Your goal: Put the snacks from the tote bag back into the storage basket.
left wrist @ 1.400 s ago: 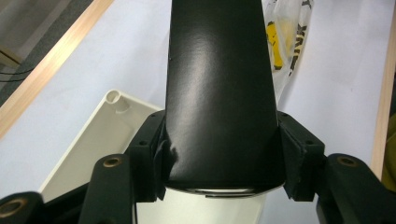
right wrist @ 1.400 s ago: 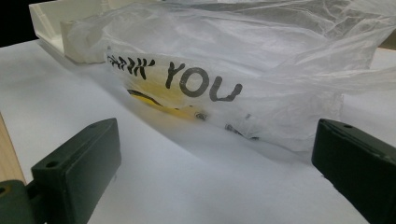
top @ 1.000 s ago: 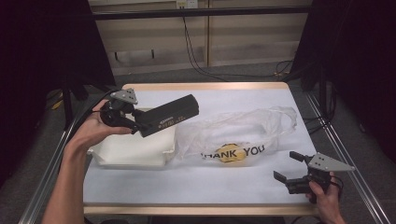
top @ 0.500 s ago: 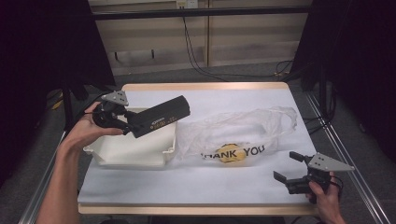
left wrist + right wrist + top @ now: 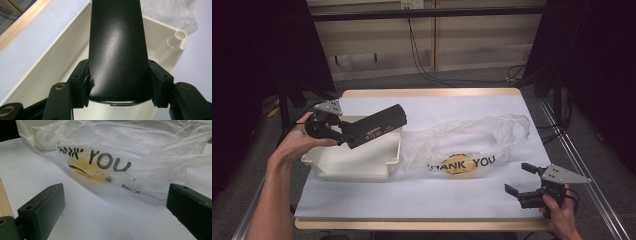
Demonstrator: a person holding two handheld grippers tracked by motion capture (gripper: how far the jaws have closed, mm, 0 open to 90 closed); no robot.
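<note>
— What surface is the work laid out on?

— A table with a pale wooden edge [image 5: 427, 93] is seen, covered by a white sheet, with dark curtains at both sides and cables on the floor behind.

— And the thing being handled?

— A long black box of matt cardboard with rounded edges [image 5: 374, 126] is held in the air, tilted, directly above an open cream-white plastic bin [image 5: 357, 167] at the table's left. Small pale print is carried on one face, too small to be read.

— How is it gripped?

— It is clamped at one end between the jaws of the left gripper [image 5: 120, 82], the pads being pressed against its two narrow sides. A slight dent is visible beside one pad, so the card is judged thin and the box light, stiff along its length but easily crushed. The smooth surface is probably a little slippery; a hold nearer the middle would likely give better balance than the end hold, since the far end is left unsupported.

— What lies beyond the bin?

— A crumpled translucent plastic bag printed "THANK YOU" with a yellow mark [image 5: 462, 162] is spread just beside the bin, touching its right wall. Whether anything is inside cannot be told.

— And the other hand?

— The right gripper [image 5: 524, 180] is rested low near the front right corner, jaws spread wide and empty, pointed at the bag.
</note>
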